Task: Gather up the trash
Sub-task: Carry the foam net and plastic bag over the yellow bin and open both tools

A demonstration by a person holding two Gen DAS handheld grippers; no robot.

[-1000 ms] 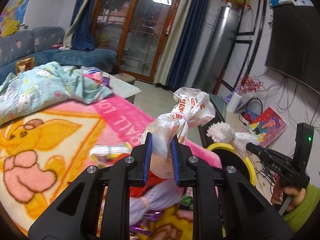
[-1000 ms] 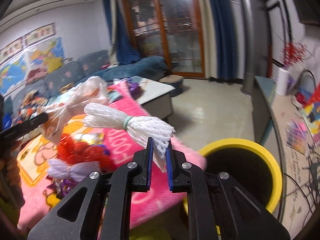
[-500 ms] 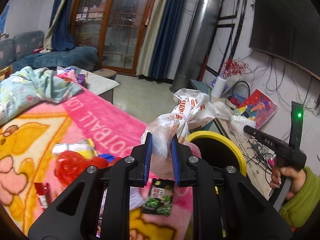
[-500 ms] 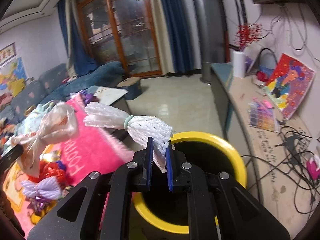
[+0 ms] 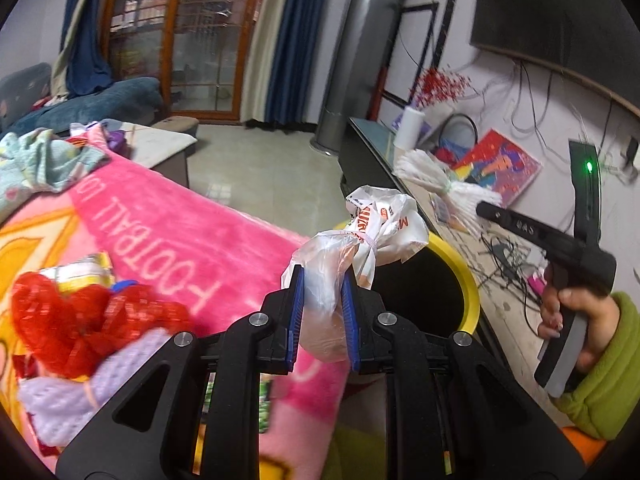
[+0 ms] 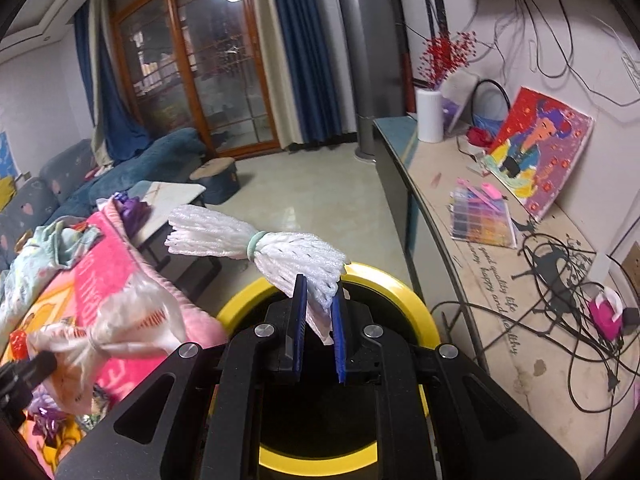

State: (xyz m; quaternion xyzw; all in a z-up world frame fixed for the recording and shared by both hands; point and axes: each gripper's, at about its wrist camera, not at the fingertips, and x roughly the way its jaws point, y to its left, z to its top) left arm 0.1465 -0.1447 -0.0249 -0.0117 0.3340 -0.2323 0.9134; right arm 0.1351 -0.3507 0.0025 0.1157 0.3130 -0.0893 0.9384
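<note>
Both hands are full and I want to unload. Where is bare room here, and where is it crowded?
The yellow bin is open and looks empty. The pink blanket is bare around its white lettering. The counter is bare near the white roll. Crowded: the cable tangle, and the blanket's near end around the red netting.

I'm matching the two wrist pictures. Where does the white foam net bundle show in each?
Left wrist: white foam net bundle upper right, at the right gripper's tip.
Right wrist: same bundle centre, clamped, above the bin.
Shared landmark: yellow-rimmed bin.
</note>
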